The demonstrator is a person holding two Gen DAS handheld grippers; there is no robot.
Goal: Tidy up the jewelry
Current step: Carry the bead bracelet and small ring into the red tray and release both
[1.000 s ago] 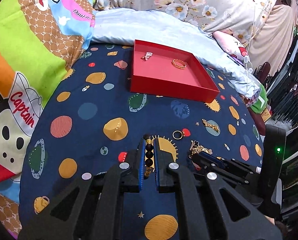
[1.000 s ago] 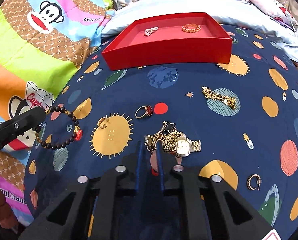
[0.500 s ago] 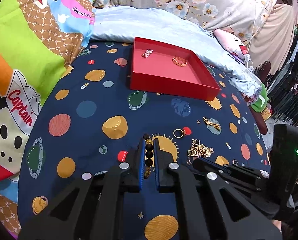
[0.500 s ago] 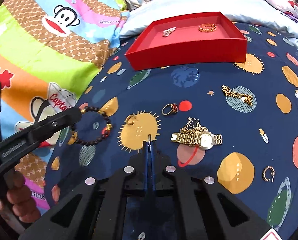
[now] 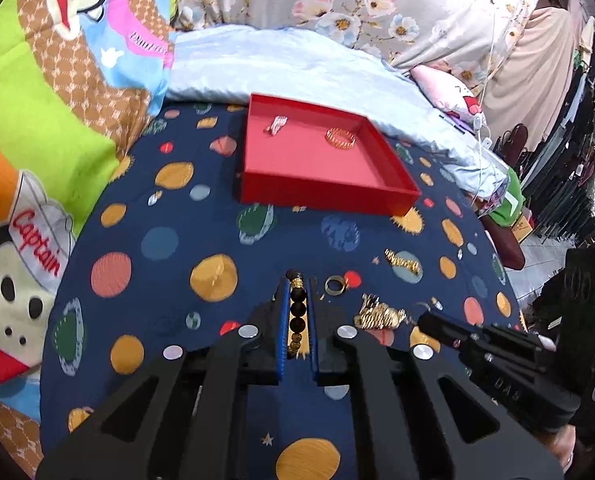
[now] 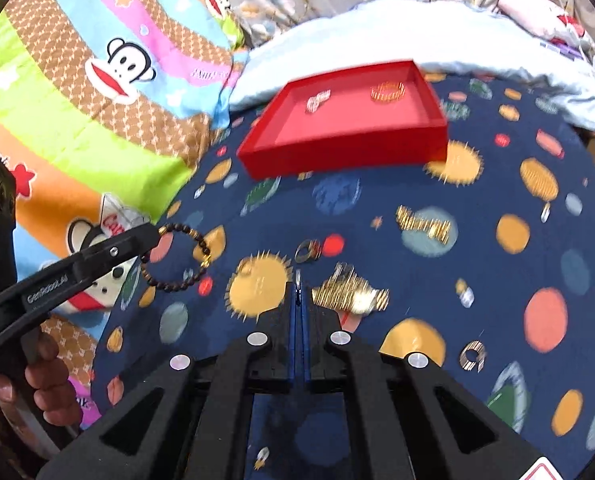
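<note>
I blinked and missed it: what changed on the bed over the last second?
The right gripper closed on a small ring-like piece beside the gold watch and drew back with it; the watch stayed on the cloth. The left gripper keeps its hold on the bead bracelet. The red tray and its two pieces are unchanged.

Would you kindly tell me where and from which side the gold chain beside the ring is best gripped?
Grip the gold chain at its middle, coming straight down from above with the jaws across its narrow width. It lies flat and stretched out on the blanket, so no edge stands up, and a middle hold should hang evenly.
</note>
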